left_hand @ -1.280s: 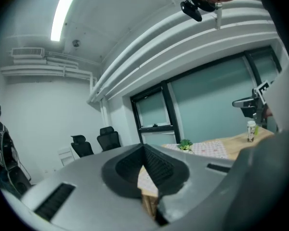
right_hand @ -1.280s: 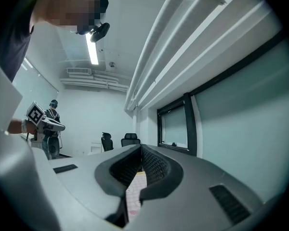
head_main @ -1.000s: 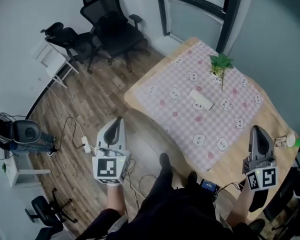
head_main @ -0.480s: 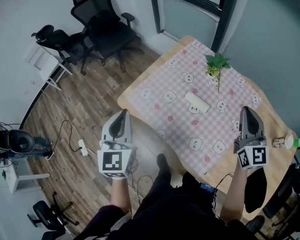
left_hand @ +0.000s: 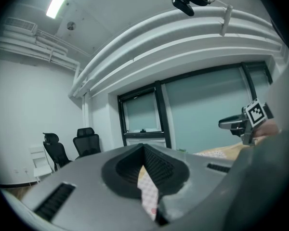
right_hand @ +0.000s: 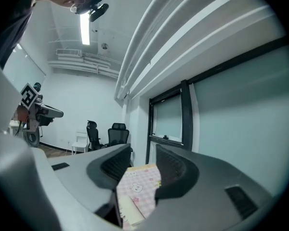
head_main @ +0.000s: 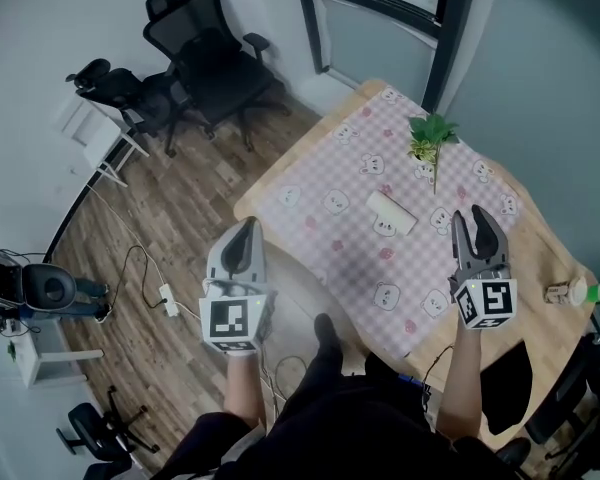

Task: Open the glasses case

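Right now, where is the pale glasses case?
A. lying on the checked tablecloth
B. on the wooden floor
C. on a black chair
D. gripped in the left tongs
A: the glasses case lies flat on the pink checked tablecloth, near the green plant sprig.

We see a pink-and-white checked cloth [head_main: 350, 178] printed with small white animal faces, laid over a pale wood table [head_main: 540, 268]. The glasses case [head_main: 392, 213] is cream, the leafy sprig [head_main: 430, 133] green, the office chairs [head_main: 205, 58] black, the plank floor [head_main: 180, 218] brown.
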Action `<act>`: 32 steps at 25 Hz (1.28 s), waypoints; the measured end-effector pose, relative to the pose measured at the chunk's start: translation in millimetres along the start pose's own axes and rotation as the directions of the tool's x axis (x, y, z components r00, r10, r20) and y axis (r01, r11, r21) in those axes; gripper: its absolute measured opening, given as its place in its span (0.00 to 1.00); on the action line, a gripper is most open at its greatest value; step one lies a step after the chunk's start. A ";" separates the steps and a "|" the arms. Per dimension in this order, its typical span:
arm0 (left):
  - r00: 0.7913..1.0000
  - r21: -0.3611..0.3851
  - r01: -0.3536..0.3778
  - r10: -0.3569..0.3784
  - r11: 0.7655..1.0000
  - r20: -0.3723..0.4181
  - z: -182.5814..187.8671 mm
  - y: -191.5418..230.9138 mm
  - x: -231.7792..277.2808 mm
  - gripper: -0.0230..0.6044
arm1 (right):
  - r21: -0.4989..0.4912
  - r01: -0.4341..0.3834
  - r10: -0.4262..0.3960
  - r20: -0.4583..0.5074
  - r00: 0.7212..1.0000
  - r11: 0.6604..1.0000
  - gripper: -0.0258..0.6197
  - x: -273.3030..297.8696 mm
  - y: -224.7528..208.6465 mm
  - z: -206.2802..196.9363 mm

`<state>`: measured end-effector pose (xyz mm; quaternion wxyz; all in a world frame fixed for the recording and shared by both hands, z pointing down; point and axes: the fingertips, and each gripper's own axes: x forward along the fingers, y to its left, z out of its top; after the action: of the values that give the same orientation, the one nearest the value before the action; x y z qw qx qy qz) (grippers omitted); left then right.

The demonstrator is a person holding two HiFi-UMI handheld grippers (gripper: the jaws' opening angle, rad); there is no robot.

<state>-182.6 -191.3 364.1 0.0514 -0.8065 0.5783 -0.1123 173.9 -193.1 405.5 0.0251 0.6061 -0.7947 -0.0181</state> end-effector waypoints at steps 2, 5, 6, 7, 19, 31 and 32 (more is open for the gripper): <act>1.000 -0.003 -0.012 0.012 1.000 0.006 0.3 2.5 0.5 0.03 | 0.009 0.008 -0.008 -0.002 1.000 1.000 0.33 0.3 1.2 -3.7; 1.000 -0.006 -0.014 0.014 1.000 0.005 -0.4 4.6 3.1 0.03 | 0.010 0.007 -0.007 0.005 1.000 1.000 0.33 3.1 2.9 -3.5; 1.000 -0.008 -0.014 0.014 1.000 0.003 -1.1 5.1 3.7 0.03 | 0.003 0.004 -0.004 0.003 1.000 1.000 0.33 5.5 3.7 -4.0; 1.000 -0.008 -0.014 0.014 1.000 0.001 -2.2 5.4 4.0 0.03 | -0.017 0.002 -0.002 -0.005 1.000 1.000 0.33 8.9 4.7 -6.6; 0.990 0.079 -0.119 0.124 0.990 -0.063 -30.6 30.7 -31.0 0.03 | -0.734 -0.361 -0.027 -0.458 0.888 0.576 0.33 80.4 63.9 -278.6; 0.978 0.120 -0.131 0.148 0.984 -0.149 -65.5 47.3 -45.5 0.03 | -0.726 -0.414 -0.084 -0.541 0.837 0.550 0.30 82.7 63.7 -367.6; 0.978 0.114 -0.124 0.141 0.986 -0.151 -65.4 45.0 -43.5 0.03 | -0.728 -0.414 -0.087 -0.541 0.836 0.546 0.30 84.0 61.4 -368.7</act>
<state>-253.1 -161.8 412.6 0.0546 -0.7509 0.6263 -0.2024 115.4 -257.3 778.6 0.5191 0.4229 -0.7093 -0.2205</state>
